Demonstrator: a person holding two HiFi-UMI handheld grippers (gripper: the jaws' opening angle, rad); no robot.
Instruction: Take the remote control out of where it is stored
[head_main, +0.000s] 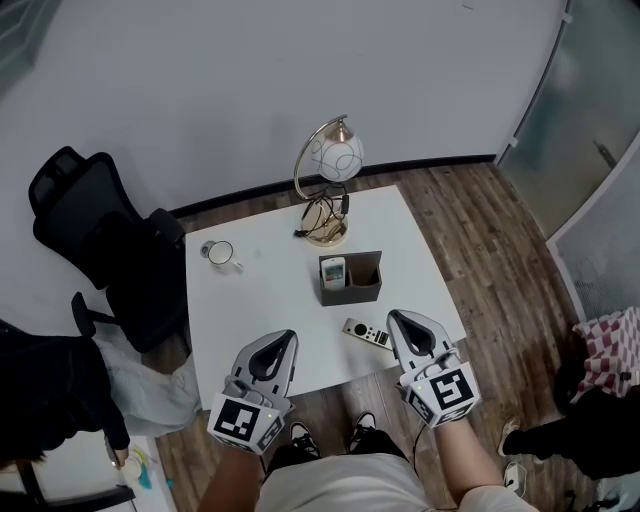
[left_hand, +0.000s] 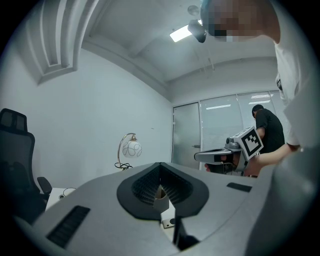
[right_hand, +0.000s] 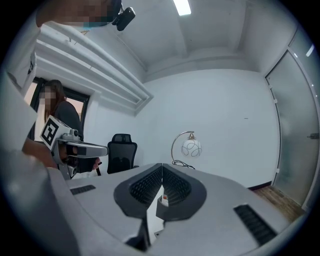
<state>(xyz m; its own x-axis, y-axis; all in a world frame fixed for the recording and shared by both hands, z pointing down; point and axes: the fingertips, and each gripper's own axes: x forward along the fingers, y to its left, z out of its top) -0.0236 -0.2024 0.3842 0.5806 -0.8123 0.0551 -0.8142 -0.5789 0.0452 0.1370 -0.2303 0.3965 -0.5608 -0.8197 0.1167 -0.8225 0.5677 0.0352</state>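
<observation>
Remote control (head_main: 333, 271): we hold nothing yet; it stands on end in the left compartment of the holder (head_main: 366, 291), well beyond both tongs.
Left gripper (head_main: 284, 340): jaws closed together, empty, hanging over the table's near edge.
Right gripper (head_main: 397, 318): jaws likewise closed on nothing, over the same edge.
Just ahead: a second, slim remote (head_main: 367, 334) lies flat on the table (head_main: 260, 300), just beside our right jaw tips.
Holder's right compartment: looks empty to us.
Handling: we judge the stored white handset light, stiff and smooth-cased, so likely to slip under a weak pinch.
Where to hold: its upper end, which rises to about the holder's rim, taken across the narrow sides and off the buttons.
Risk: the small holder may lift with it; our left tongs could steady its wall.
Farther off: mug (head_main: 220, 253) and lamp (head_main: 335, 160), clear of our reach path.
</observation>
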